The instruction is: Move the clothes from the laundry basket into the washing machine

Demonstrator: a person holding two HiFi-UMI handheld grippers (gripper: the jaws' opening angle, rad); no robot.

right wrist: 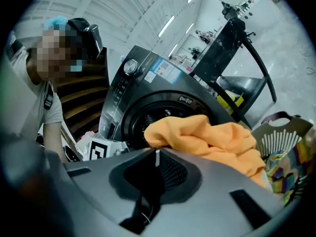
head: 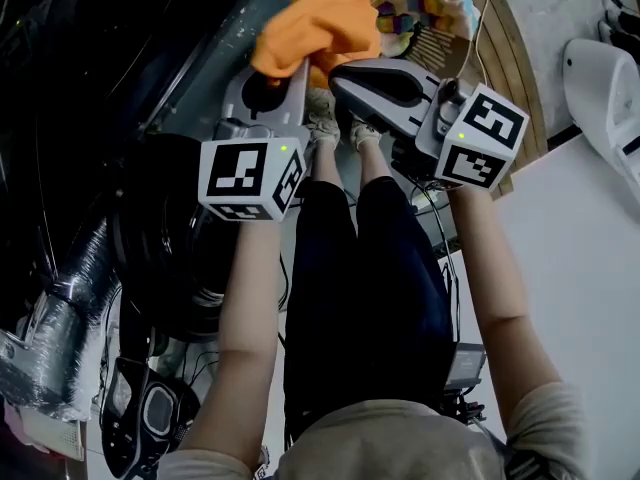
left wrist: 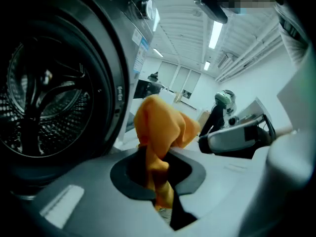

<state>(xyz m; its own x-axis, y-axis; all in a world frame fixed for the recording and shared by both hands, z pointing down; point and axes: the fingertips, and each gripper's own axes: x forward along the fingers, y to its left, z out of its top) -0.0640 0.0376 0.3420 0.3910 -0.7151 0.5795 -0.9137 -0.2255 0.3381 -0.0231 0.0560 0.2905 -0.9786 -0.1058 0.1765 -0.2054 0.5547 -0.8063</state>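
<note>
An orange garment [head: 318, 20] hangs in the air between both grippers, in front of the washing machine [head: 205, 43]. My left gripper [head: 290, 68] is shut on a bunched fold of it [left wrist: 158, 132]; the open drum [left wrist: 44, 102] is just to its left. The right gripper [head: 342, 76] is shut with the garment's edge [right wrist: 207, 137] pinched at its tips [right wrist: 155, 154], and the cloth drapes off to the right. The laundry basket [head: 497, 38] stands behind the garment, with colourful patterned clothes [head: 415, 13] in it. The right gripper view shows its slotted wall [right wrist: 279, 137].
The machine's open door [head: 170, 258] juts out at my left side. A silver flexible hose [head: 55, 313] and a black device [head: 150, 408] lie at lower left. A white tabletop [head: 580, 268] fills the right, with cables [head: 440, 218] beside my legs.
</note>
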